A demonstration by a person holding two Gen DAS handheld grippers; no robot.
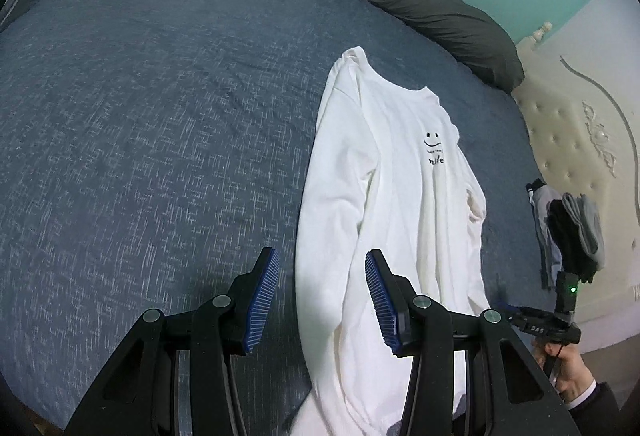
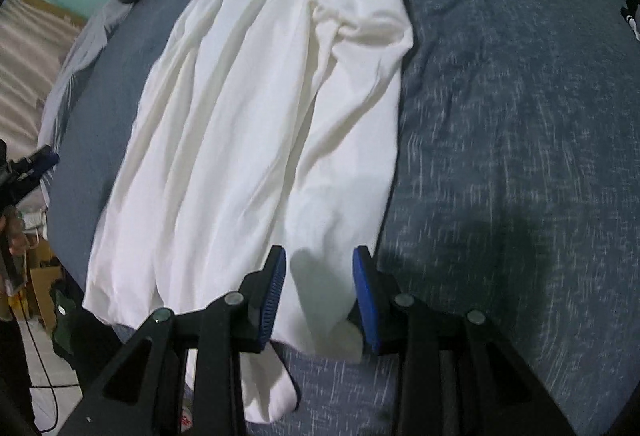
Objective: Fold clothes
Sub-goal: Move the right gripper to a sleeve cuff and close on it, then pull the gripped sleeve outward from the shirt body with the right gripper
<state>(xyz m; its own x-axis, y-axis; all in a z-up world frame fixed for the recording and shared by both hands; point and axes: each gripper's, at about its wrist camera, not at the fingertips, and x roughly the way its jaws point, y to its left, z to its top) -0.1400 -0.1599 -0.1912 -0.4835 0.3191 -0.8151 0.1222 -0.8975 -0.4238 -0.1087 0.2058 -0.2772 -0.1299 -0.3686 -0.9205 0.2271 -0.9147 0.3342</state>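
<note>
Right gripper [image 2: 319,292]: jaws spread wide, nothing pinched, hanging over the cuff end of a sleeve of the white shirt [image 2: 256,123]. Left gripper [image 1: 322,300]: likewise agape and empty, straddling the shirt's near left edge.

Shirt lies face up and lengthwise on the blue bed [image 1: 152,123], collar far, hem at the near bed edge. Both sleeves run down over the body; one cuff [image 2: 272,396] trails past the hem. This fits either a partly made fold or a shirt merely laid out.

Risks, as judged:
- Hem and cuff at the bed edge: a tug toward the person could drag the cloth off.
- Layered sleeve over body: a shallow pinch may take one layer only, skewing any fold.
- Rumpling at the right shoulder [image 2: 360,19] would be creased in.
- Soft bedding: a deep pinch could snag the cover.
</note>
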